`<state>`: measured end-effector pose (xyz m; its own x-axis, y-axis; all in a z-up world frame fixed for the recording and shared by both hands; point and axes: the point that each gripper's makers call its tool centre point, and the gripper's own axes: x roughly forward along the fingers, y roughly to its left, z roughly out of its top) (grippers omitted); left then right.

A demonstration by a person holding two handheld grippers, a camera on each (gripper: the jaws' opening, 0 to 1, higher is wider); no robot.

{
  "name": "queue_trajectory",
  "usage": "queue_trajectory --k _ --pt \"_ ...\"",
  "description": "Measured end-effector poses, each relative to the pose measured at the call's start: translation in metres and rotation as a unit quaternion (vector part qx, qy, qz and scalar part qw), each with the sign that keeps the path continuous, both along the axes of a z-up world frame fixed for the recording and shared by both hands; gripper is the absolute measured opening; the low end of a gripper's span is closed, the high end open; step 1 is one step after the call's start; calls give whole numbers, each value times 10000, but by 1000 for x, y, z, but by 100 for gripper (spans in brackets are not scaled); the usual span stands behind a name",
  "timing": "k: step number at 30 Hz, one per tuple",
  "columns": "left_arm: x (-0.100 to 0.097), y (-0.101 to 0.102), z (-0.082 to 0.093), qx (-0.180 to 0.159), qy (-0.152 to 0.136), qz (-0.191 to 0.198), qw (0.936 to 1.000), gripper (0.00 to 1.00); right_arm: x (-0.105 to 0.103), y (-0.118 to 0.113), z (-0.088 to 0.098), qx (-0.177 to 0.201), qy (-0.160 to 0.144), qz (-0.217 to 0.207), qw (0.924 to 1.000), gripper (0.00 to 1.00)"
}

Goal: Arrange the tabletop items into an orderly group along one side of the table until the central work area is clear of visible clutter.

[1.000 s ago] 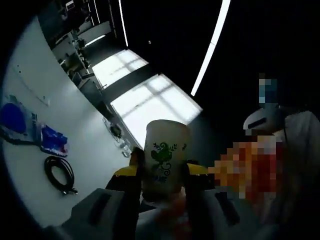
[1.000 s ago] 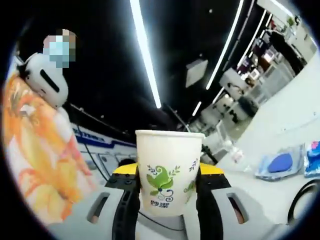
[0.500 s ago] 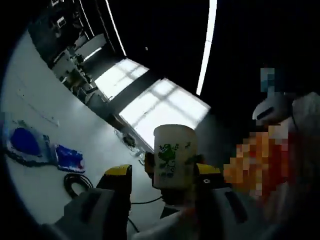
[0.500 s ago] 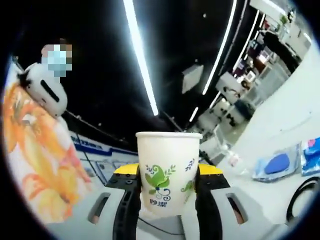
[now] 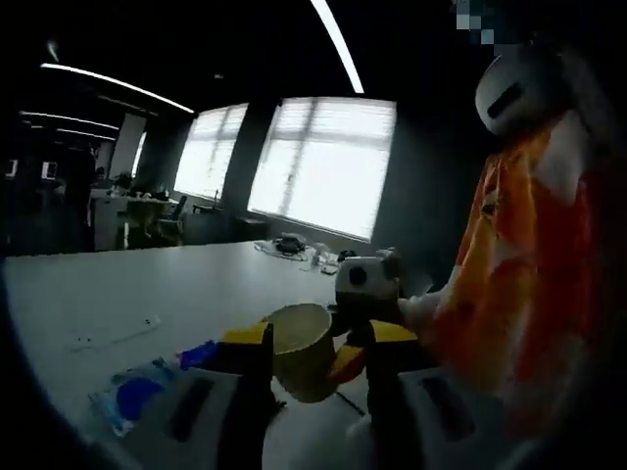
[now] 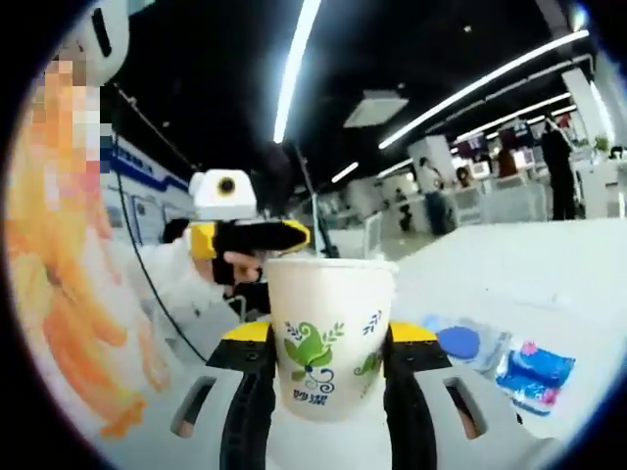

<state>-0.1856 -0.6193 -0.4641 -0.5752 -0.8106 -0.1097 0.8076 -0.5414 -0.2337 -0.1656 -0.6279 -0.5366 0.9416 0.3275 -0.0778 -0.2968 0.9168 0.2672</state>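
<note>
A white paper cup [image 6: 328,338] with a green leaf print stands upright between the jaws of my right gripper [image 6: 328,333], which is shut on it. Beyond the cup's rim, up and to the left, is my left gripper [image 6: 284,235], held by a white-gloved hand [image 6: 186,284]. In the left gripper view the same cup [image 5: 294,343] lies a little past my left gripper [image 5: 318,338]. Its open mouth is turned toward the camera, and the left jaws stand apart without gripping it. The right gripper [image 5: 341,357] holds the cup from behind.
A white table [image 6: 509,264] carries a clear bag with a blue round thing [image 6: 460,343] and a blue and pink packet [image 6: 534,377]. The bag [image 5: 132,401] also lies low left on the table [image 5: 147,284]. A person in an orange-patterned garment [image 5: 519,294] stands close.
Both views have swung round toward the table. The left jaws, shut on the cup one second ago, opened and drew back. The right gripper still holds it, and the left gripper now appears behind the rim.
</note>
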Motion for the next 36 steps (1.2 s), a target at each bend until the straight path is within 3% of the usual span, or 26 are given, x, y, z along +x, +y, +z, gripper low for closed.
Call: queue_trajectory --k 1,4,6,9,11,12,15,19,23,27,31,36 --pt "-3 -1 -2 74 -59 -67 9999 28 2 1 -1 -54 41 27 10000 42" --pt "-7 -8 -19 377 -770 -164 9962 24 4 2 -5 -376 193 21 9991 42" --pt "-11 -8 -29 613 -996 -306 9927 22 5 3 -4 -512 208 27 9985 42" --pt "-14 -11 -34 658 -1112 -327 9911 12 6 4 -5 -600 257 62 9978 43" --pt "-12 -11 -37 672 -1190 -355 9900 0 5 8 -14 -986 430 222 9940 42" --pt "-13 -9 -42 818 -1215 -398 9884 1 6 7 -14 -976 428 169 9942 42" --pt "-12 -6 -45 833 -1420 -447 9853 0 6 8 -18 -963 508 203 9938 43" --pt "-7 -5 -47 880 -1426 -372 9852 0 6 8 -20 -916 527 168 9943 42" --pt "14 -9 -54 992 -1588 -87 9823 0 3 2 -32 -1146 740 74 9906 40" --pt "45 -14 -65 1270 -1816 327 9746 0 -6 -3 -43 -1149 898 6 9893 41" --pt "95 -22 -78 1525 -2274 932 9573 0 -19 -10 -58 -918 1166 -154 9888 42" --pt "148 -29 -83 1763 -2256 1728 9424 0 -34 -21 -70 -694 1374 -418 9872 44"
